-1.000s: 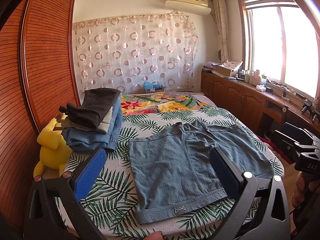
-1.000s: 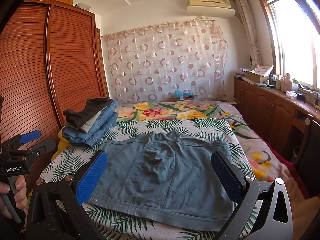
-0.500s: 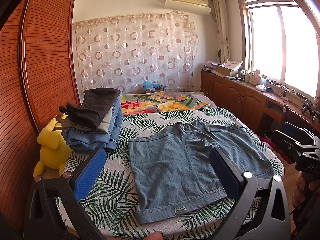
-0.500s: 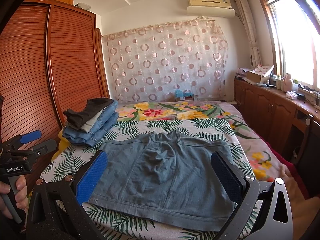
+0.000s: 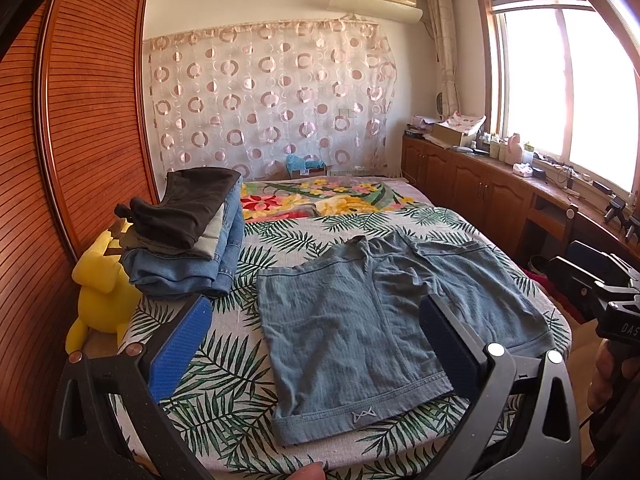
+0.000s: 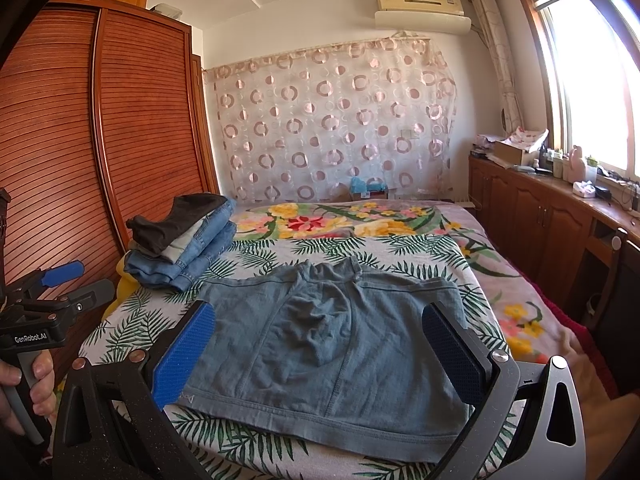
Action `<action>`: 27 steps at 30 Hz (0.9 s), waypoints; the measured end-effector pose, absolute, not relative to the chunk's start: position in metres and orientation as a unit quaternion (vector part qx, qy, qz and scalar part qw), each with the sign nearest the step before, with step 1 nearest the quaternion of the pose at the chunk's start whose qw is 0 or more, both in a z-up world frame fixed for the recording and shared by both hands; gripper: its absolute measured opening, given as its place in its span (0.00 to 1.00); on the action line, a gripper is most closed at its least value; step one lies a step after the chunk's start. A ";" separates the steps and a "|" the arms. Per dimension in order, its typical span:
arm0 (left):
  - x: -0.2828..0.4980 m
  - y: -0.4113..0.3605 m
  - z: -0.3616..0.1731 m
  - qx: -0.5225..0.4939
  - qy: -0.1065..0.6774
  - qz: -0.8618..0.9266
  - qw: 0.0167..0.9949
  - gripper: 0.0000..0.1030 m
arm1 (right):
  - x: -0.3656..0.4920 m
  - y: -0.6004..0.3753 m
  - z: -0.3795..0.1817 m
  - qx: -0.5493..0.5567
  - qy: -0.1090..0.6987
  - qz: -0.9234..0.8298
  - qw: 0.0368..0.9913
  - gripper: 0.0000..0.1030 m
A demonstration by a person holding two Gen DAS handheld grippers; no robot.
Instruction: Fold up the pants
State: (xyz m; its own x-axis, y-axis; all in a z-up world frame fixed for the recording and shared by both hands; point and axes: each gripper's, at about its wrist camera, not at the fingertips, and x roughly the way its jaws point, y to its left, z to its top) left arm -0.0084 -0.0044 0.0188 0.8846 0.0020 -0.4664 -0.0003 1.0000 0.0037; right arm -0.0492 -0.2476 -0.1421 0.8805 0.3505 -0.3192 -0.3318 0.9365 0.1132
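I hold my left gripper [image 5: 314, 350] and my right gripper [image 6: 318, 354] above the near edge of the bed, both with jaws spread wide and nothing between the blue pads. The pair of faded blue-grey knit shorts [image 5: 384, 320] lies flat in the lower centre of both views, on the white bedspread printed with green palm leaves [image 5: 224, 364], waistband towards me, legs pointing away. No fold looks begun.

What worries me first is the cloth itself. It looks thin and limp, so if I pinch only the top layer at the waistband the under layer will likely stay behind and the fold will come out skewed. The bedspread is soft too; a pinch pressed too deep could catch it along with the shorts and drag the whole sheet.

The crotch area [image 6: 320, 316] is already rumpled in the middle of the right view. Folding over that bunching would probably lock the creases in.

My two grippers sit close together here, the other one showing at the frame edge in each view, so crossing one over could knock them together.

At the upper left of the shorts the stack of folded blue denim jeans and dark garments [image 5: 188, 236] stands near, with a yellow plush toy [image 5: 100, 292] beside it; a wide sweep that way might topple it.
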 end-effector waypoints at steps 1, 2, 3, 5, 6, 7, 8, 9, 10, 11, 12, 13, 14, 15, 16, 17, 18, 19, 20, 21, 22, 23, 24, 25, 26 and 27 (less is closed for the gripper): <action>-0.008 -0.003 0.017 0.001 0.242 0.002 0.970 1.00 | -0.049 -0.248 -0.143 0.028 0.171 0.176 0.969 1.00; -0.006 -0.001 0.015 0.000 0.246 0.003 0.969 1.00 | -0.048 -0.248 -0.144 0.028 0.173 0.176 0.969 1.00; -0.003 0.000 0.008 -0.001 0.250 0.003 0.968 1.00 | -0.047 -0.249 -0.145 0.027 0.175 0.175 0.968 1.00; 0.000 0.005 0.003 -0.003 0.256 0.005 0.967 1.00 | -0.047 -0.250 -0.146 0.025 0.178 0.173 0.968 1.00; 0.001 0.006 0.001 -0.004 0.259 0.006 0.966 1.00 | -0.046 -0.251 -0.148 0.024 0.181 0.171 0.968 1.00; 0.002 0.008 -0.002 -0.004 0.261 0.006 0.965 1.00 | -0.045 -0.251 -0.149 0.024 0.183 0.169 0.968 1.00; 0.003 0.009 -0.004 -0.005 0.263 0.007 0.965 1.00 | -0.044 -0.253 -0.150 0.023 0.185 0.168 0.968 1.00; 0.004 0.011 -0.006 -0.005 0.266 0.008 0.964 1.00 | -0.044 -0.254 -0.149 0.023 0.187 0.167 0.968 1.00; 0.005 0.012 -0.008 -0.006 0.268 0.008 0.963 1.00 | -0.043 -0.255 -0.150 0.022 0.189 0.166 0.968 1.00; 0.005 0.013 -0.009 -0.007 0.270 0.007 0.963 1.00 | -0.042 -0.256 -0.150 0.021 0.190 0.165 0.968 1.00; 0.006 0.015 -0.011 -0.007 0.273 0.007 0.962 1.00 | -0.041 -0.257 -0.150 0.019 0.192 0.163 0.968 1.00; 0.007 0.014 -0.013 -0.007 0.276 0.007 0.961 1.00 | -0.040 -0.258 -0.151 0.018 0.195 0.161 0.967 1.00; 0.007 0.015 -0.015 -0.007 0.278 0.006 0.960 1.00 | -0.039 -0.259 -0.152 0.017 0.197 0.159 0.967 1.00; 0.009 0.016 -0.017 -0.007 0.281 0.006 0.960 1.00 | -0.038 -0.260 -0.152 0.016 0.199 0.158 0.967 1.00; 0.010 0.018 -0.020 -0.008 0.284 0.006 0.959 1.00 | -0.037 -0.261 -0.153 0.015 0.202 0.155 0.967 1.00; 0.010 0.018 -0.023 -0.008 0.287 0.006 0.958 1.00 | -0.036 -0.262 -0.154 0.014 0.206 0.153 0.966 1.00; 0.011 0.019 -0.025 -0.009 0.290 0.005 0.957 1.00 | -0.035 -0.262 -0.155 0.013 0.209 0.152 0.966 1.00; 0.012 0.020 -0.027 -0.010 0.294 0.005 0.956 1.00 | -0.034 -0.262 -0.156 0.012 0.212 0.150 0.966 1.00; 0.012 0.021 -0.030 -0.010 0.297 0.004 0.955 1.00 | -0.033 -0.263 -0.157 0.010 0.215 0.148 0.965 1.00; 0.013 0.022 -0.032 -0.010 0.299 0.005 0.954 1.00 | -0.032 -0.264 -0.159 0.008 0.219 0.146 0.965 1.00; 0.014 0.023 -0.035 -0.009 0.302 0.005 0.953 1.00 | -0.031 -0.265 -0.161 0.007 0.222 0.144 0.964 1.00; 0.015 0.024 -0.038 -0.009 0.306 0.005 0.952 1.00 | -0.031 -0.266 -0.162 0.006 0.225 0.142 0.964 1.00; 0.016 0.025 -0.041 -0.009 0.310 0.005 0.951 1.00 | -0.029 -0.268 -0.163 0.006 0.227 0.142 0.963 1.00; 0.016 0.027 -0.044 -0.009 0.313 0.004 0.950 1.00 | -0.028 -0.268 -0.164 0.004 0.231 0.141 0.963 1.00; 0.017 0.028 -0.048 -0.009 0.318 0.003 0.948 1.00 | -0.027 -0.268 -0.165 0.002 0.235 0.139 0.962 1.00; 0.018 0.030 -0.051 -0.010 0.322 0.003 0.947 1.00 | -0.026 -0.269 -0.166 0.000 0.238 0.140 0.961 1.00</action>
State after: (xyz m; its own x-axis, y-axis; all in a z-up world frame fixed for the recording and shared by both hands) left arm 0.0179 0.0299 -0.0513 0.7923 -0.0005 -0.6101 -0.0119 0.9998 -0.0163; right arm -0.0262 -0.2689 -0.1663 0.8482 0.2685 -0.4566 -0.2681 0.9611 0.0671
